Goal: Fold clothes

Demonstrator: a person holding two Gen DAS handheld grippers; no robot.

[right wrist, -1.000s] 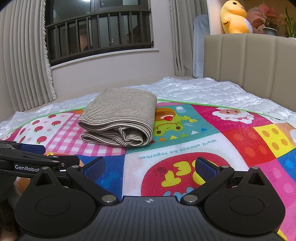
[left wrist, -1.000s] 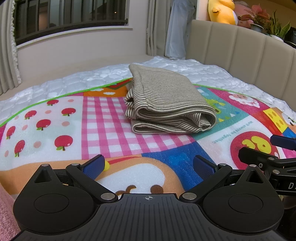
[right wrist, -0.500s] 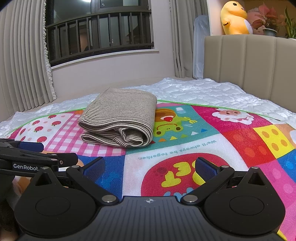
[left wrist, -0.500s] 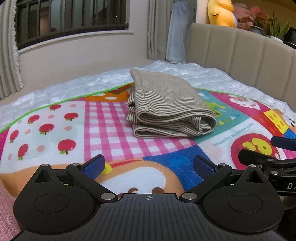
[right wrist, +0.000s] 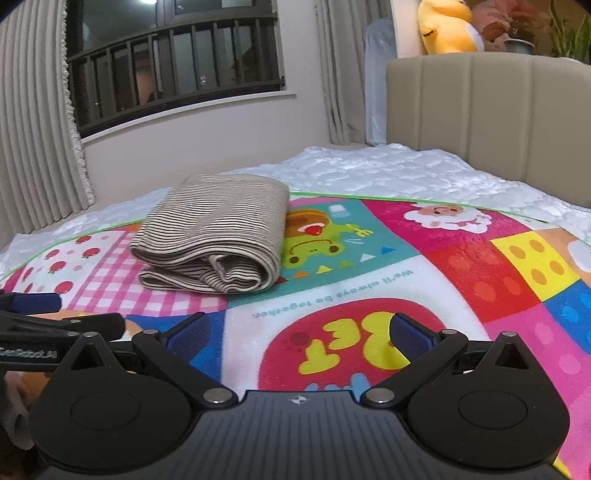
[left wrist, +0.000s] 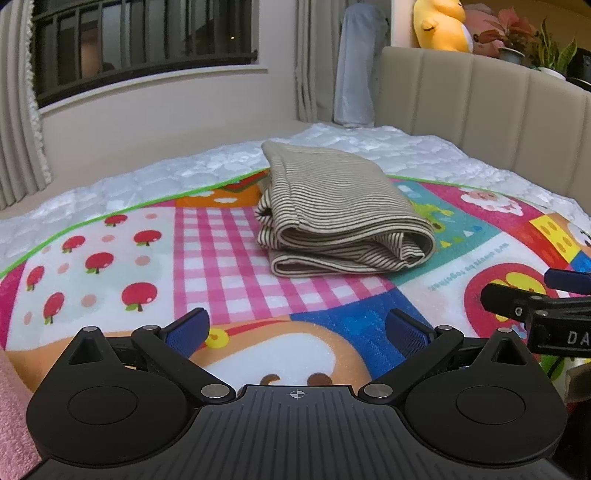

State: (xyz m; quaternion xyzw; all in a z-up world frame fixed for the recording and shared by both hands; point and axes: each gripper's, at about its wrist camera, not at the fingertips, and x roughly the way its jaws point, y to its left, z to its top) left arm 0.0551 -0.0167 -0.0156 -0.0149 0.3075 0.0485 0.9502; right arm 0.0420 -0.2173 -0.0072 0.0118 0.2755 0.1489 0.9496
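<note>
**Even indoor light, fisheye bend at the edges**

Both views were evenly and softly lit from overhead. The window (right wrist: 177, 62) was dark, with small reflections in its glass. The folded striped garment (left wrist: 340, 210) cast only a faint shadow. Straight lines bowed toward the frame edges, and corners darkened. The white quilt (right wrist: 388, 166) showed mild sheen. Focus was fairly sharp throughout.

A folded garment of beige cloth with thin dark stripes (left wrist: 340, 218) sits at centre frame. Under it lies a bright patchwork play mat (left wrist: 229, 251): pink-and-white gingham, red apples on white at the left, teal, blue, red and yellow panels to the right, edged in lime green. Beyond is a white quilted mattress (right wrist: 388, 166). At the upper right stand a beige padded headboard (right wrist: 498, 110) and a yellow plush toy (right wrist: 447, 26).
</note>
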